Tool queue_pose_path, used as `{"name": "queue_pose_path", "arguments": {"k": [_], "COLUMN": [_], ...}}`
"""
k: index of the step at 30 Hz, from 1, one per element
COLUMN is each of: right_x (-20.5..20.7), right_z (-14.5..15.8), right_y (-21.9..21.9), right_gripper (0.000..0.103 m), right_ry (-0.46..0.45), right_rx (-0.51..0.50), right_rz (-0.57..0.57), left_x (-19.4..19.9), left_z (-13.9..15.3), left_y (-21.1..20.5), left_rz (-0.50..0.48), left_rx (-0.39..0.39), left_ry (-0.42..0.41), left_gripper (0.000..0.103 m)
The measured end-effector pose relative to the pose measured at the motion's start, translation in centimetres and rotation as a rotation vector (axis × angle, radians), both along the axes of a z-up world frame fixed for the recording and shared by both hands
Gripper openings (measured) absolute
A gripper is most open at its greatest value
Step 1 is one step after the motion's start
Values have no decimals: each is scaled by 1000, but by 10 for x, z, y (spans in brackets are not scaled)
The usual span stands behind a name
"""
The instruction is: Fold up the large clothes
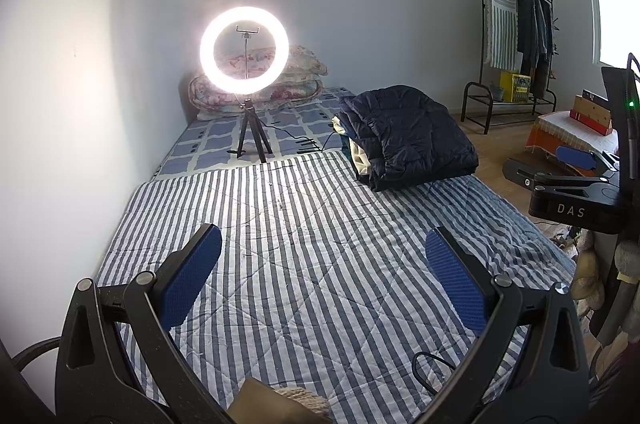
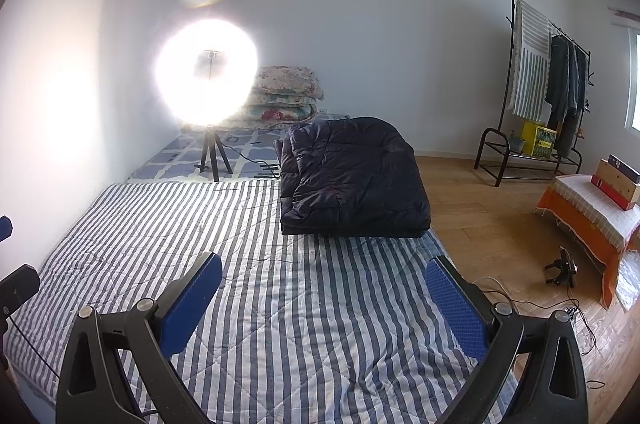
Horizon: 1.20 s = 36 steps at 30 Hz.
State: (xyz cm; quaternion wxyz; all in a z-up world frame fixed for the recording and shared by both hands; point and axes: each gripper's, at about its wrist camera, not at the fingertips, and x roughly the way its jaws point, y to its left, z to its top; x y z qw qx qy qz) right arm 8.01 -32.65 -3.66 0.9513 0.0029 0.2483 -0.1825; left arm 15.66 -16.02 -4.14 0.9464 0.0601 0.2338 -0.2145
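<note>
Striped quilt [image 2: 280,304] lies bare beneath both spread, empty grippers, left gripper [image 1: 324,276] and right gripper [image 2: 324,304]; dark puffer coat [image 2: 352,180] sits folded at its far right edge, seemingly atop paler garments; lift only this top layer, pinching both corners evenly.

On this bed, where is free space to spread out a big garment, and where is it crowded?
The striped quilt is bare between the open left tongs, the open right tongs, the left wall and the folded dark jacket. Crowded: the far right corner with the jacket pile, and the far end with the ring light, its cable and folded floral bedding.
</note>
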Motion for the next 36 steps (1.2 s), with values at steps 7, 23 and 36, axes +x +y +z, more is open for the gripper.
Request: {"name": "queue_pose_path", "arguments": {"k": [7,23,36], "right_x": [1,2,3], "right_z": [-1,-2,-3], "right_y": [1,3,4], "right_gripper": [103,103,103], "right_ry": [1,9,9], "right_rx": [3,6,5], "right_rz": [0,8,8], "left_x": [0,1,6], "left_z": [0,3,6], "left_y": [0,0,5], "left_rz": [-1,-4,-6], "left_rx": [-2,2,6], "left_ry": [-2,-7,-17], "left_gripper": [103,103,103]}}
